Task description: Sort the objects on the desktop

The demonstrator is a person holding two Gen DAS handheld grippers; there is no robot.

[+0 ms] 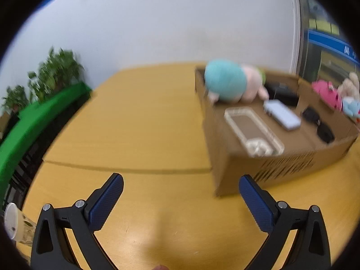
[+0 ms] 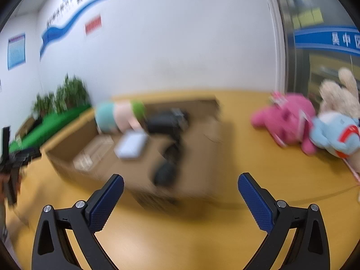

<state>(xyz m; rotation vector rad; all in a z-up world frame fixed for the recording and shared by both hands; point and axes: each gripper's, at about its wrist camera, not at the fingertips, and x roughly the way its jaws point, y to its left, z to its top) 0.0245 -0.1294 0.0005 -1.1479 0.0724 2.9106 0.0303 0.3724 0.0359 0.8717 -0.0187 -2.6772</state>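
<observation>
A cardboard box (image 1: 227, 164) with compartments stands on the yellow table (image 1: 139, 112). It holds a teal and pink plush (image 1: 227, 81), a clear phone case (image 1: 252, 128), a pale blue device (image 1: 282, 114) and black items (image 1: 317, 121). My left gripper (image 1: 181, 186) is open and empty, low over the table left of the box's near corner. My right gripper (image 2: 181, 187) is open and empty in front of the box (image 2: 198, 157). A pink plush (image 2: 285, 121), a light blue plush (image 2: 335, 135) and a beige plush (image 2: 339, 92) lie on the table right of the box.
A paper cup (image 1: 11, 220) stands at the table's left edge. A green barrier (image 1: 33, 121) and potted plants (image 1: 56, 72) line the left side. A white wall is behind the table, and a glass door (image 2: 319, 51) is at the right.
</observation>
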